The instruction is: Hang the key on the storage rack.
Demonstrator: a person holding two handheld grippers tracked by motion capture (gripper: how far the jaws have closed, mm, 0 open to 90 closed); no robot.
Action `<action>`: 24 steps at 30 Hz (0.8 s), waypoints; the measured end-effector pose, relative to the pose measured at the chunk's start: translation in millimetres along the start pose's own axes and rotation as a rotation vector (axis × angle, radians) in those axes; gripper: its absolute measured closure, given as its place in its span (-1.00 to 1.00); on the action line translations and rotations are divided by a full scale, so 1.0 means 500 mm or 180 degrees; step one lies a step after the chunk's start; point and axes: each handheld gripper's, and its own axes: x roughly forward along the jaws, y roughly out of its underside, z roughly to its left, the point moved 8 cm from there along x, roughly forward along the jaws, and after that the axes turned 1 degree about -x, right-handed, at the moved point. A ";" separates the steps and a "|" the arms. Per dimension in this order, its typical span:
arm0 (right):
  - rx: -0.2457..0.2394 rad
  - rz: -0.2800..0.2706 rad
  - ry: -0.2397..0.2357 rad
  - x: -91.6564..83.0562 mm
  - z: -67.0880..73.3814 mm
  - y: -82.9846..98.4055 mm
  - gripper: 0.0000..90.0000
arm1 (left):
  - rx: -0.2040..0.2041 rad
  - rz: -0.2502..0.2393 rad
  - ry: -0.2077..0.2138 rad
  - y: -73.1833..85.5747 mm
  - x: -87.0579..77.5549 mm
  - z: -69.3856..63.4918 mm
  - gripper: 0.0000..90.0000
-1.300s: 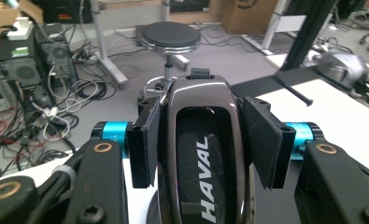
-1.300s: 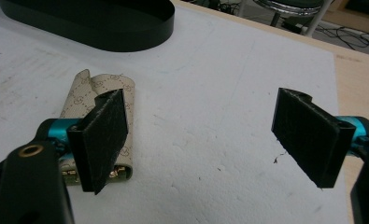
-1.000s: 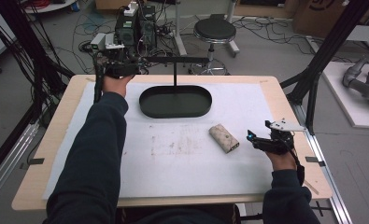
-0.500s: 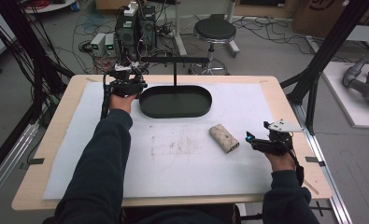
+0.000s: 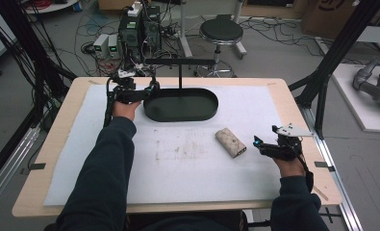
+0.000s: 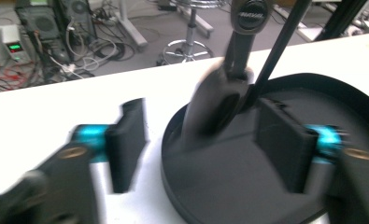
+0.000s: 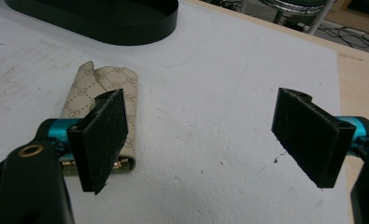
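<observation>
tray: black oval tray [image 5: 180,105] sat at the bench's [image 5: 284,91] far side, a dark curved object [image 6: 215,107] lying inside | left claw [image 5: 146,91]: over the tray's left rim, jaws just opened, gripping nothing | right claw [image 5: 259,144]: wide open, empty, just beside the patterned pouch [image 5: 230,142]

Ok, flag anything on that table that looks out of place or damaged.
The beige patterned wallet lies askew on the white mat, one flap curled up. A brownish smudge stains the mat beside it. The black oval tray looks fine.
</observation>
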 end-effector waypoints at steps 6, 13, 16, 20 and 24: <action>-0.0023 0.0006 -0.0008 0.004 0.005 -0.003 -0.58 | 0.0137 -0.0278 0.0223 0.021 -0.071 -0.020 -0.47; -0.0044 0.0047 -0.0018 0.011 0.011 -0.003 -0.58 | 0.0346 -0.0611 0.0314 0.059 -0.161 -0.017 -0.47; -0.0057 0.0048 -0.0003 0.010 0.011 -0.004 -0.58 | 0.0334 -0.0674 0.0323 0.073 -0.181 -0.004 -0.47; -0.0061 0.0036 0.0001 0.009 0.012 -0.005 -0.58 | 0.0204 -0.0717 0.0303 0.095 -0.197 0.016 -0.61; -0.0067 0.0053 -0.0005 0.010 0.015 -0.004 -0.58 | 0.0233 -0.0787 0.0284 0.111 -0.210 0.021 -0.61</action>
